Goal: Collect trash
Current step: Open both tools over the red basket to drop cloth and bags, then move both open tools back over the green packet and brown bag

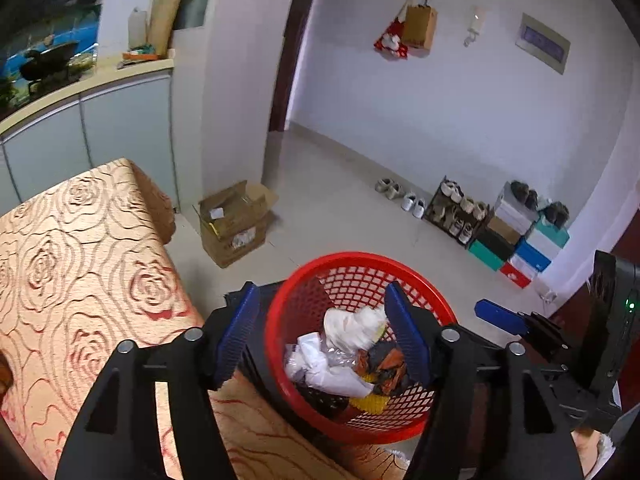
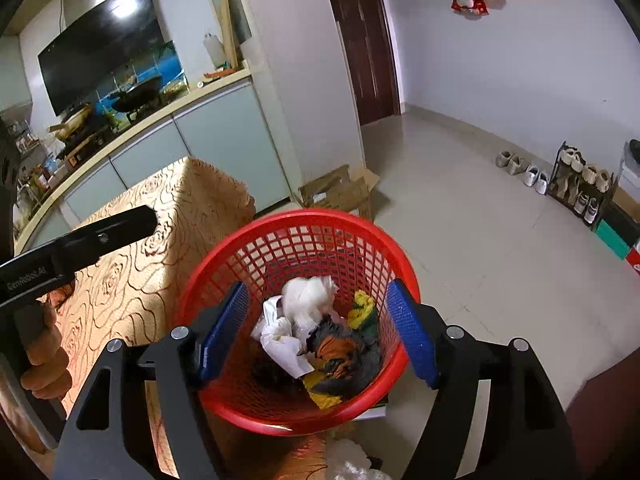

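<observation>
A red mesh basket [image 1: 280, 312] [image 2: 208, 288] stands beside the table. It holds crumpled white paper [image 1: 352, 324] [image 2: 308, 300], orange-and-black wrappers [image 1: 386, 364] [image 2: 340, 356] and yellow scraps [image 2: 362, 304]. My left gripper [image 1: 324, 340] is open and empty above the basket, its blue pads [image 1: 236, 336] spread to either side. My right gripper [image 2: 316, 336] is open and empty over the basket mouth. The right gripper's blue fingertip [image 1: 500, 316] shows in the left wrist view. The left gripper's black body [image 2: 80, 244] and the hand holding it show in the right wrist view.
A table with a gold rose-patterned cloth [image 1: 72, 264] [image 2: 160, 216] is at the left. An open cardboard box [image 1: 236, 220] [image 2: 344, 192] sits on the tiled floor. Shoes on a rack [image 1: 456, 208] [image 2: 580, 184] and stacked shoe boxes [image 1: 516, 240] line the far wall. A kitchen counter [image 2: 132, 128] is behind.
</observation>
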Available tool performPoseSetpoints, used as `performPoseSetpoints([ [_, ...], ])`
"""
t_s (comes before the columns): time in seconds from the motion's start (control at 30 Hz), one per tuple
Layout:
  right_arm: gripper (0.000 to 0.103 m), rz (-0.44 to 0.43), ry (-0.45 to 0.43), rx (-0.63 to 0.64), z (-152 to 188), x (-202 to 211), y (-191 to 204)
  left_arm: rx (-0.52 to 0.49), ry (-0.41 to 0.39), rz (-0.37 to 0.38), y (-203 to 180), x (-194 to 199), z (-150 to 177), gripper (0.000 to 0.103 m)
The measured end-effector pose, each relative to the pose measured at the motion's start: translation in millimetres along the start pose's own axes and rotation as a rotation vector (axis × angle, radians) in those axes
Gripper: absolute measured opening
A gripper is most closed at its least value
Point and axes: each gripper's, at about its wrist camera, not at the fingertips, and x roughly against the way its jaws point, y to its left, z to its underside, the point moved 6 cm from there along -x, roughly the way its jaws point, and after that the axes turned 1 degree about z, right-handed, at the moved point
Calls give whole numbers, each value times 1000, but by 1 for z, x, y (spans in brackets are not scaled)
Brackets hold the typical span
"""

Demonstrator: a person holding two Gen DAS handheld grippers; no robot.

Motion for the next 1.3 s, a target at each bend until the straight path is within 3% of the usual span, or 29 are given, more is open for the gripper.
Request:
performPoseSetpoints([
  [0.3, 70, -3, -64, 38, -9, 22, 20, -4, -82, -98, 16, 51, 1, 68],
  [0.67, 70, -71, -120, 119, -13, 47, 85, 34, -173, -259, 66, 128, 12, 70],
  [1.0, 70, -180, -99, 243, -8, 46, 173, 146, -257, -442, 159, 220, 32, 75],
  [1.23, 70, -256, -63, 332, 5, 37, 237, 221, -258, -629, 243, 271, 55, 77],
  [1.3, 70, -273, -50, 359, 10, 33, 256, 237, -259, -653, 259, 280, 61, 77],
])
